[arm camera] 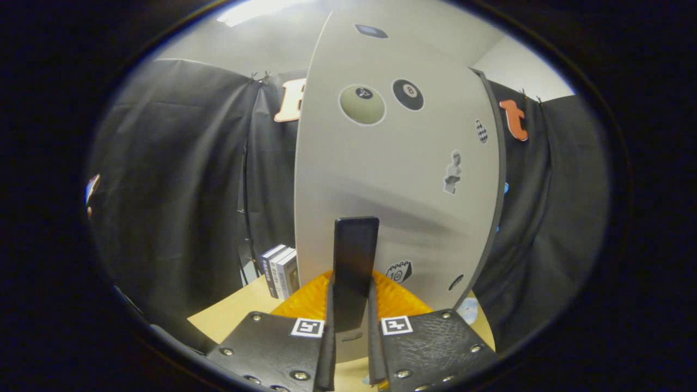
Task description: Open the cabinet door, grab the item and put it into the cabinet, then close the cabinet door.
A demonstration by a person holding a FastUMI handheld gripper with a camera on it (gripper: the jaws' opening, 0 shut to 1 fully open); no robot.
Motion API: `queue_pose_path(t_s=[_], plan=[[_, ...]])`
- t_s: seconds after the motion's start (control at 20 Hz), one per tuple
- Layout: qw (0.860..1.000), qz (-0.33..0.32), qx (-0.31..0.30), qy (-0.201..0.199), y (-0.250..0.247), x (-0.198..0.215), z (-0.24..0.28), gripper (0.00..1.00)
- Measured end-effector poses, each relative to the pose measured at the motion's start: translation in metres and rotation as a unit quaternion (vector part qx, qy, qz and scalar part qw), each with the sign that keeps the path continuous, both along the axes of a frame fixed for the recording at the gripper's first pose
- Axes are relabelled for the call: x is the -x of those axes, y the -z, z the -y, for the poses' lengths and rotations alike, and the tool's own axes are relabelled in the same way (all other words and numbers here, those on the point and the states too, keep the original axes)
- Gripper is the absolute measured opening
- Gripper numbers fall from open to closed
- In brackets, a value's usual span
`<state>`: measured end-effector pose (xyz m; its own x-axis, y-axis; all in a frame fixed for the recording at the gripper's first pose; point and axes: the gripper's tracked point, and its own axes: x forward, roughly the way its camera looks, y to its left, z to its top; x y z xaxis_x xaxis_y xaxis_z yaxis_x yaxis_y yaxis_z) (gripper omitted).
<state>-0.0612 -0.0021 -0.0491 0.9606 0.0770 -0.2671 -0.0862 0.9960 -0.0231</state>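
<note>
So the gripper (351,326) is clamped on a slim dark slab (355,267) — looks like a phone or a remote, can't tell which. It stands upright between the two fingers (329,337), both pressing its sides, top end poking well above them. That's the item for the task, and it's held right in front of the cabinet door (397,179), which looks closed or nearly so from here; I can't see any gap into the inside, so I can't really say.

My read: this is the carry-in step, or just before it. To do it well, keep the slab vertical and the grip steady — it's tall and thin, so any twist could let it pivot in the pads. Approach the opening squarely and don't clip the door edge with the top end. If the door really is closed, it has to be opened first, which is awkward with the fingers full.

Counting what's around:
- one gripper, two fingers
- one dark slab
- one cabinet door, with six or so stickers — two billiard-ball ones (408,94) near the top
- three books (280,269) standing together beside the door, on the wooden table (234,316)
- one orange ribbed thing (400,299) behind the fingers, partly hidden
</note>
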Motion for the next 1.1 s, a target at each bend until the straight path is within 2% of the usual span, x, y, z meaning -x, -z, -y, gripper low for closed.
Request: queue_pose_path(t_s=[0.55,1.1], plan=[[0.996,0.002,0.006,0.088,-0.005,0.044,0.045,0.24],[0.984,-0.01,-0.002,0.179,-0.004,0.088,0.109,0.24]])
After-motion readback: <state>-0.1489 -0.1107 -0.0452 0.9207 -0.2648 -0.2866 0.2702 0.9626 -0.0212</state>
